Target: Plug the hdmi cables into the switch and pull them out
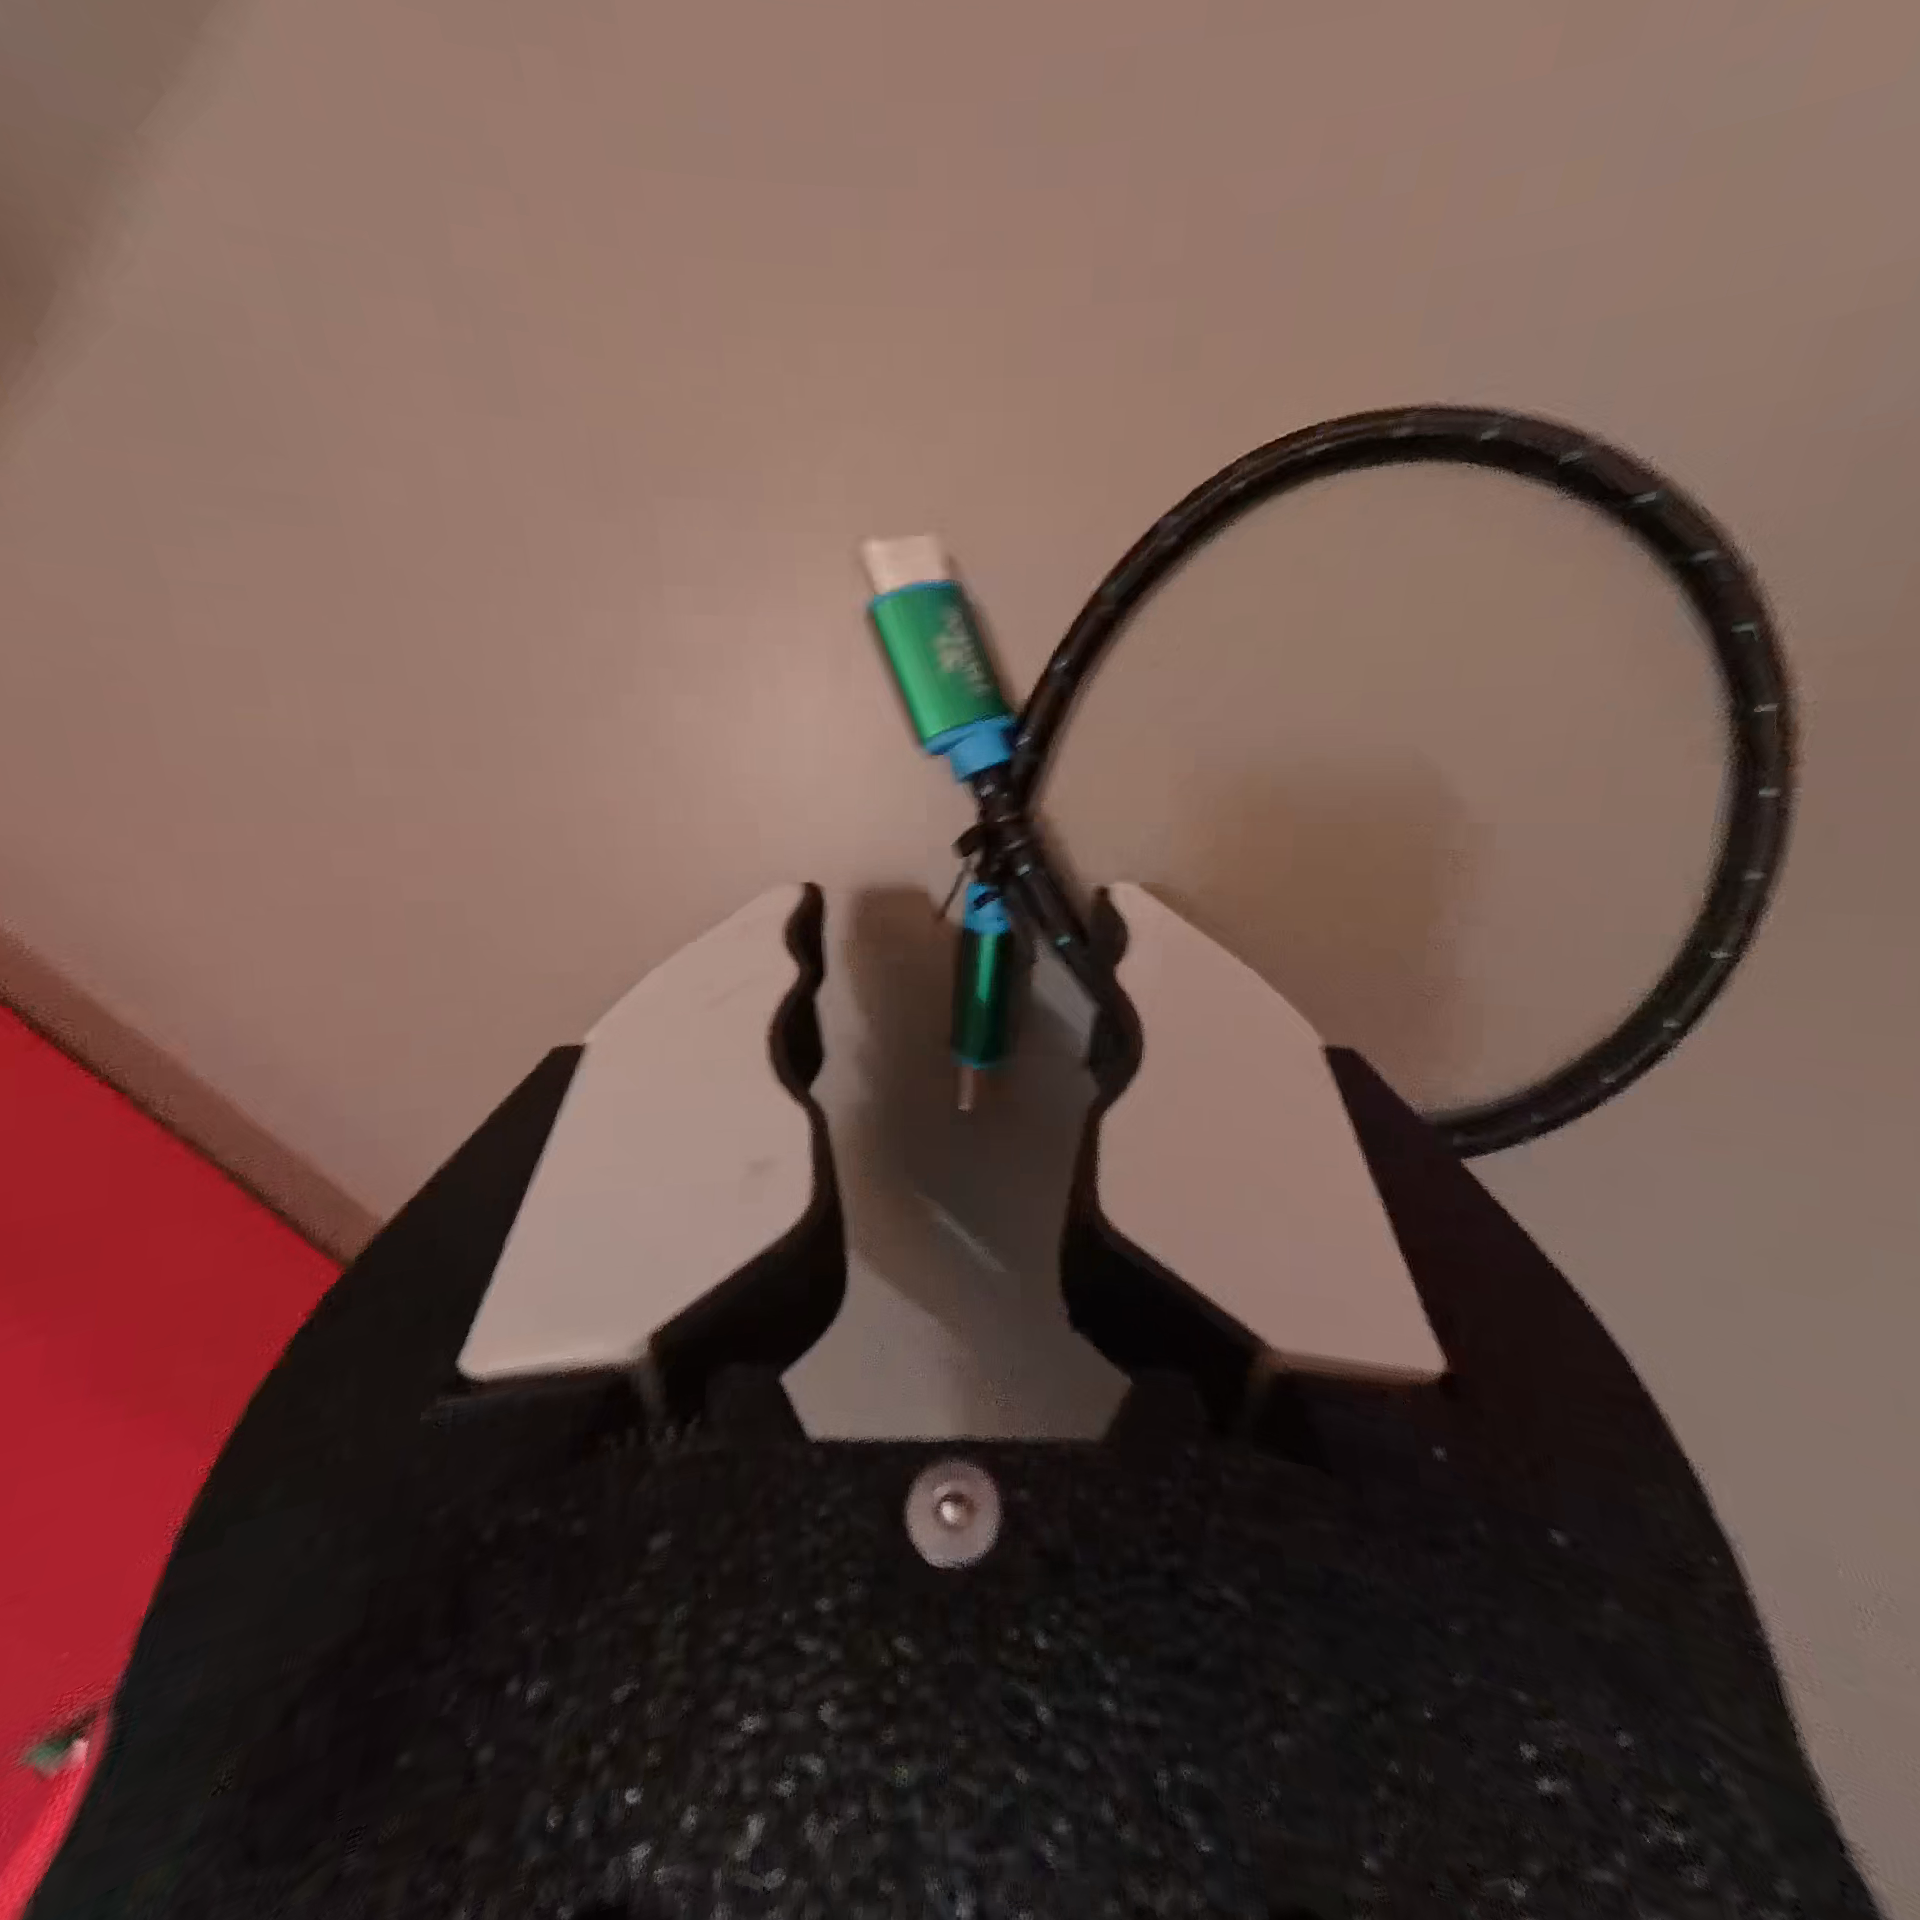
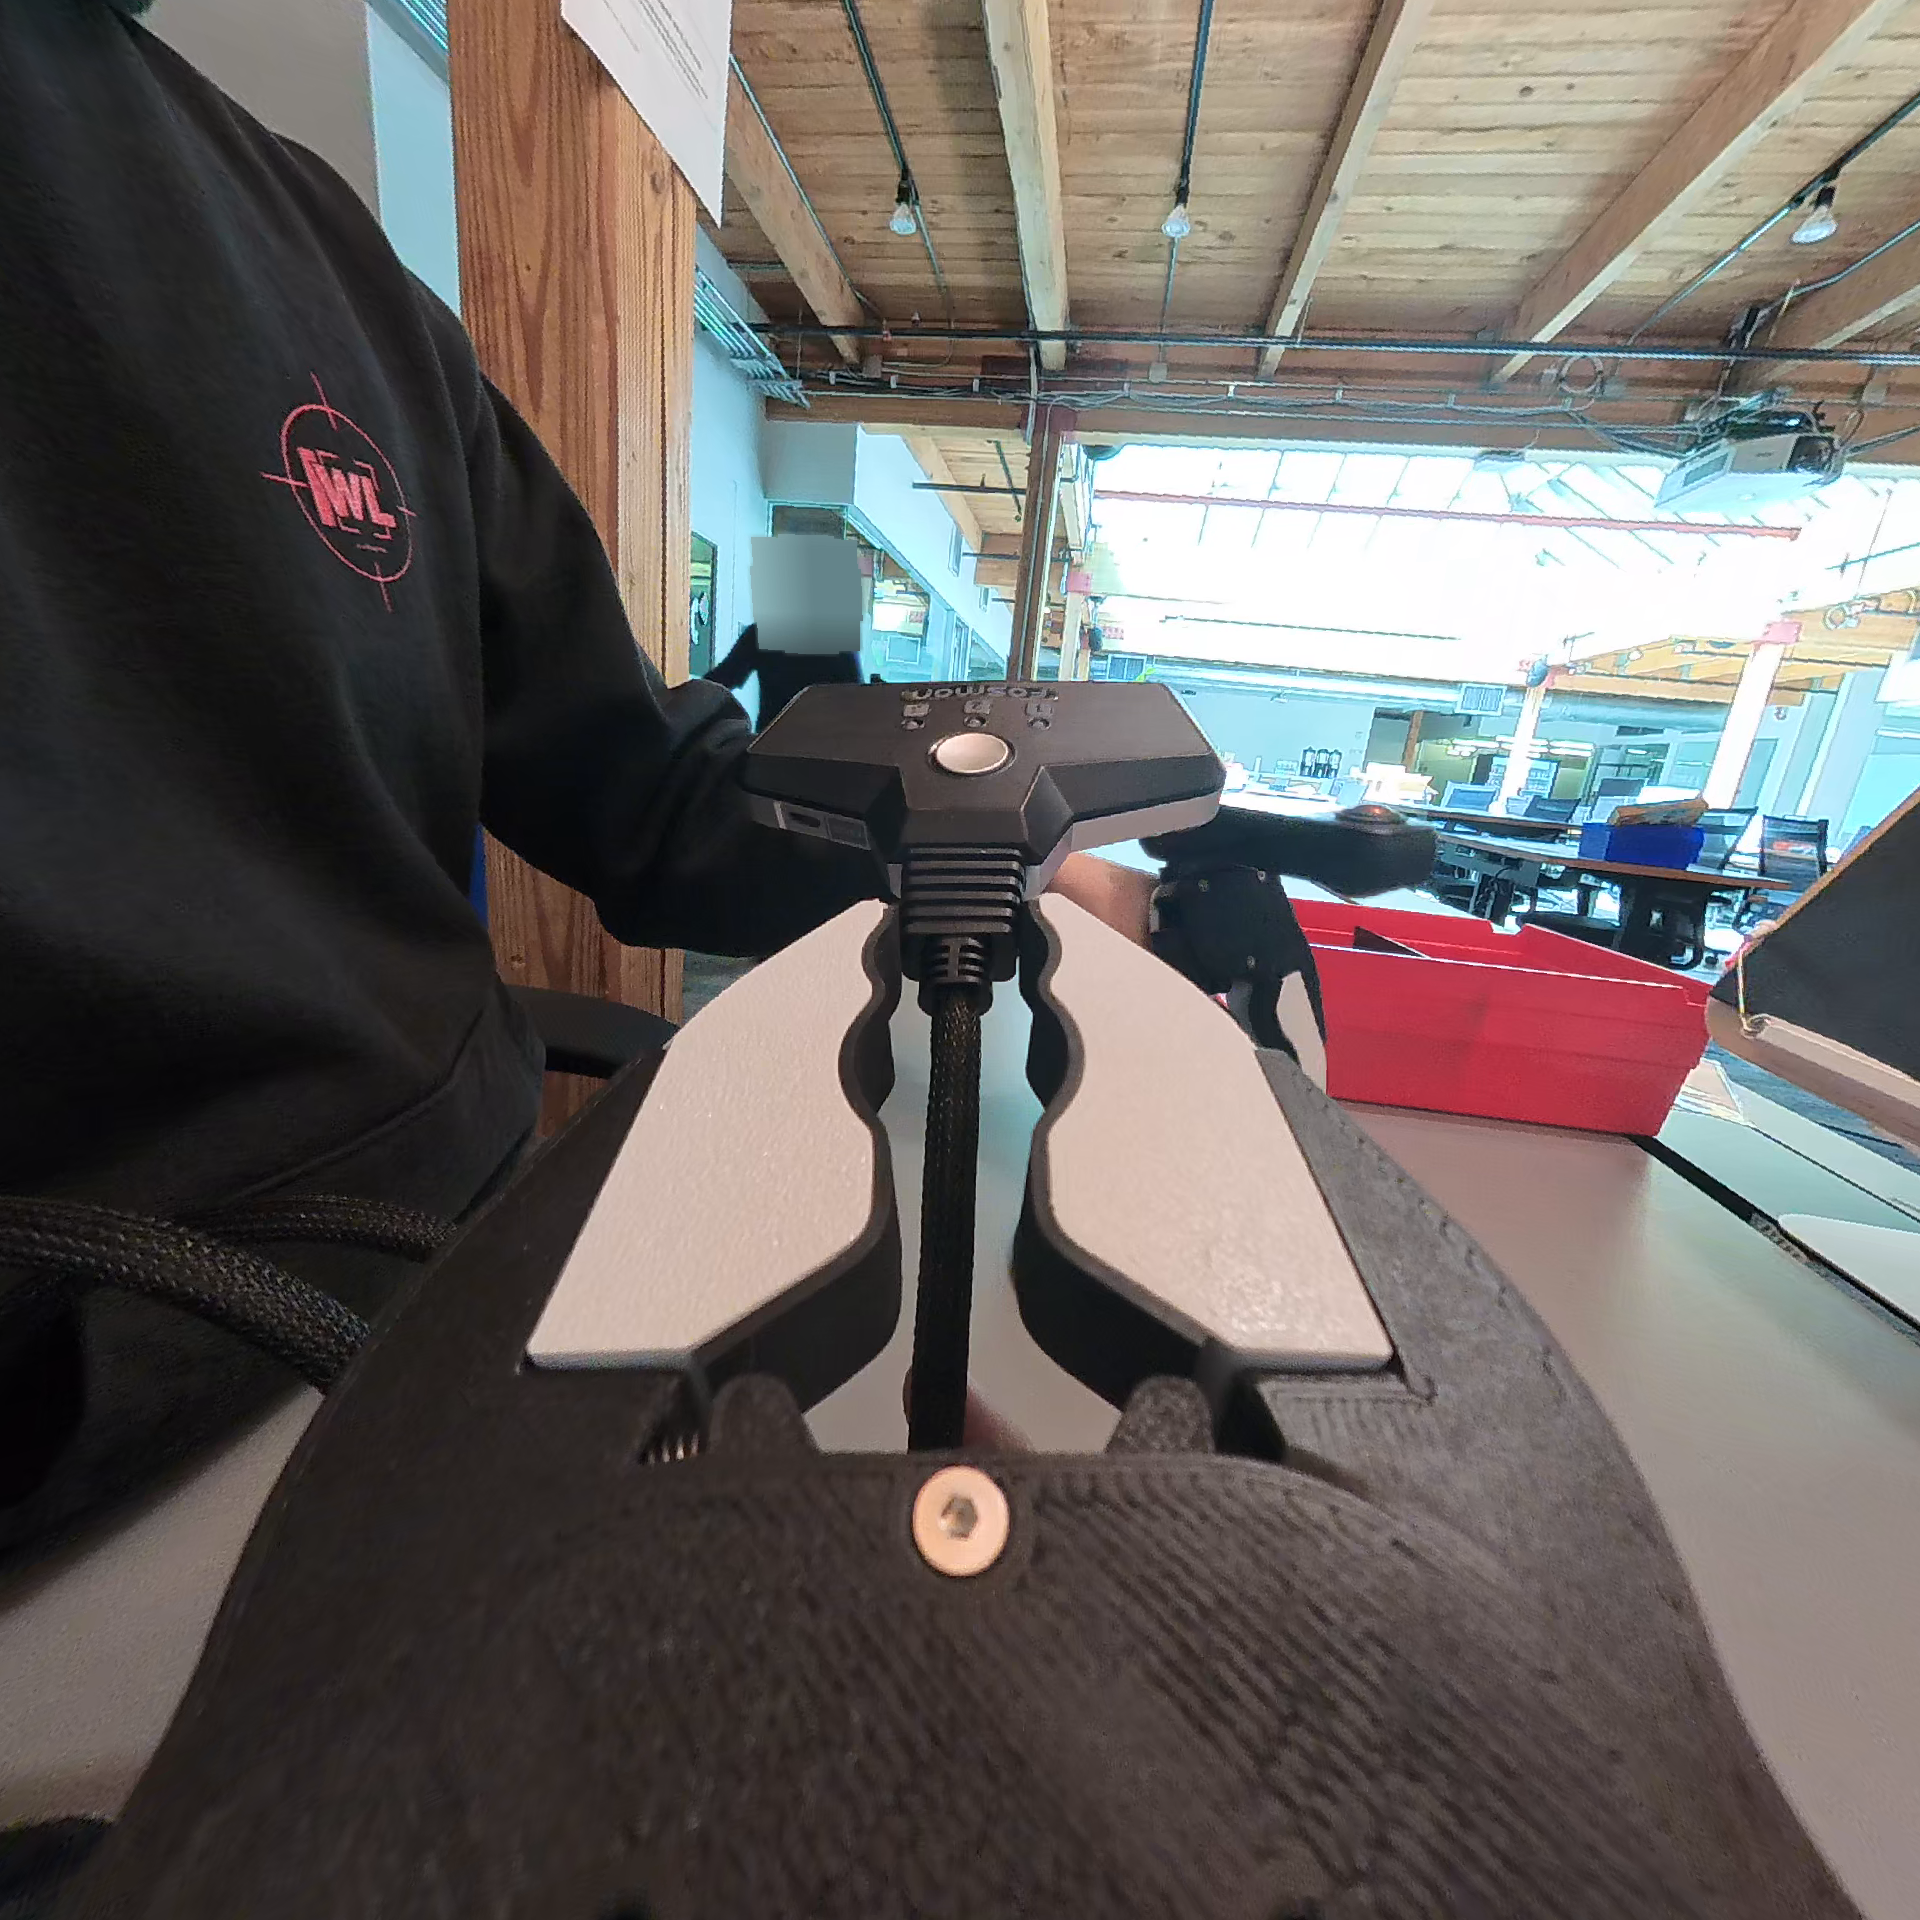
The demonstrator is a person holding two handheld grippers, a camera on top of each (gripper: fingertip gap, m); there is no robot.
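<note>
In the right wrist view my right gripper [image 2: 961, 930] is shut on the ribbed neck of the black HDMI switch [image 2: 982, 758] and holds it above the table. The switch's braided lead [image 2: 948, 1195] runs back between the fingers. In the left wrist view my left gripper [image 1: 966, 914] is open above a coiled black braided cable [image 1: 1745, 727] lying on the table. The coil is tied with a twist tie. One green plug [image 1: 935, 655] lies just beyond the fingertips. A second green plug [image 1: 977, 1003] lies between the fingers, and the cable touches the right finger [image 1: 1195, 1039].
A red bin [image 2: 1507, 1029] stands on the beige table [image 2: 1662, 1351] beyond the switch, and it shows at the left edge of the left wrist view [image 1: 125, 1351]. A person in a black sweatshirt [image 2: 260, 727] and a wooden post [image 2: 571, 416] are on the left.
</note>
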